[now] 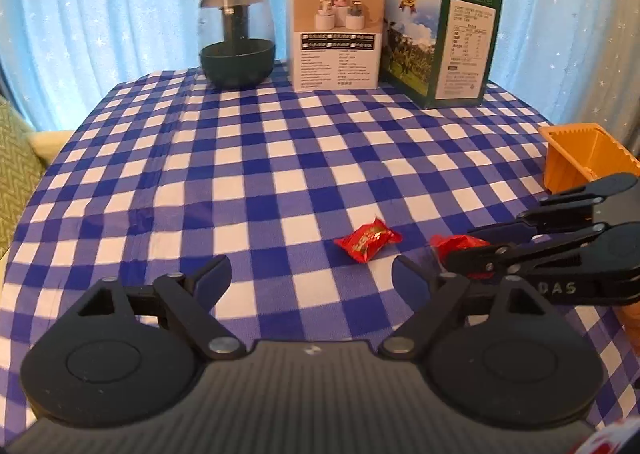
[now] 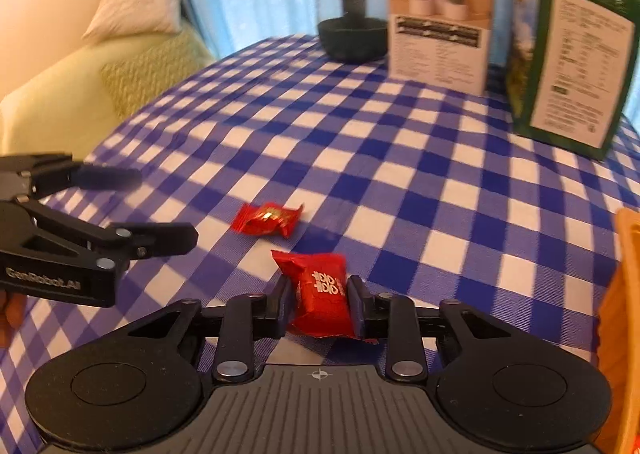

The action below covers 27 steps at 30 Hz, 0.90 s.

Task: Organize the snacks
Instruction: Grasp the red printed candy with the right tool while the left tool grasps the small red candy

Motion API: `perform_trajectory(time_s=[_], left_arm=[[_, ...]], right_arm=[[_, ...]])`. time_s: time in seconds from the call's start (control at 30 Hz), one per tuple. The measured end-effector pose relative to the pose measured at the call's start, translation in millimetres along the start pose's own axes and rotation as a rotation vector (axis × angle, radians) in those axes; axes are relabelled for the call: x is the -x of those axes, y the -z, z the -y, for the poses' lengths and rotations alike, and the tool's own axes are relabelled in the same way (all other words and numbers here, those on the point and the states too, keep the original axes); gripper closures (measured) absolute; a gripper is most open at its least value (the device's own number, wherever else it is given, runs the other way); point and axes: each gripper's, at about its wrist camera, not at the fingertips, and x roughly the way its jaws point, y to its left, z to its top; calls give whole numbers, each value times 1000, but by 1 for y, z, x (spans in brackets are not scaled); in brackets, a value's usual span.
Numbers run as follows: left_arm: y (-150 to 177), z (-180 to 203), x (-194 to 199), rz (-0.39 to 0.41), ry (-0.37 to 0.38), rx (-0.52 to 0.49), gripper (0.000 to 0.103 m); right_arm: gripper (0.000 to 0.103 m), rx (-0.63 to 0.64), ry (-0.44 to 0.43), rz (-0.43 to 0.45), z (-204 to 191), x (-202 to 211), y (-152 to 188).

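Nearest the cam, right gripper is clamped on a red snack packet; left gripper gapes wide, holding nothing. Second red candy lies just ahead on checkered cloth. Orange bin sits at right edge; boxes far back.

A worktop under a blue-and-white checked cloth fills the room's middle. Behind it hang pale blue curtains dotted with white stars, lit from behind by daylight. To the left stands a yellow-green sofa with a pale cushion.
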Motion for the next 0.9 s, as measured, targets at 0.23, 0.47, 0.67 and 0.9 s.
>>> perform_trajectory(time_s=[0.23,0.47,0.67,0.9], left_arm=[[-6,5,-22,7,25,-67,26],[-11,10,-37,17,37,-120,26],[-11,20,-42,24,69,-173,26],[-11,29,-48,26,104,-215,37]], right_arm=[[79,-38,38,1,8,4,-1],[78,-24,29,-13,13,-1,3],[75,11,35,-37,11,-4,7],[76,-91,97,22,25,8,2]])
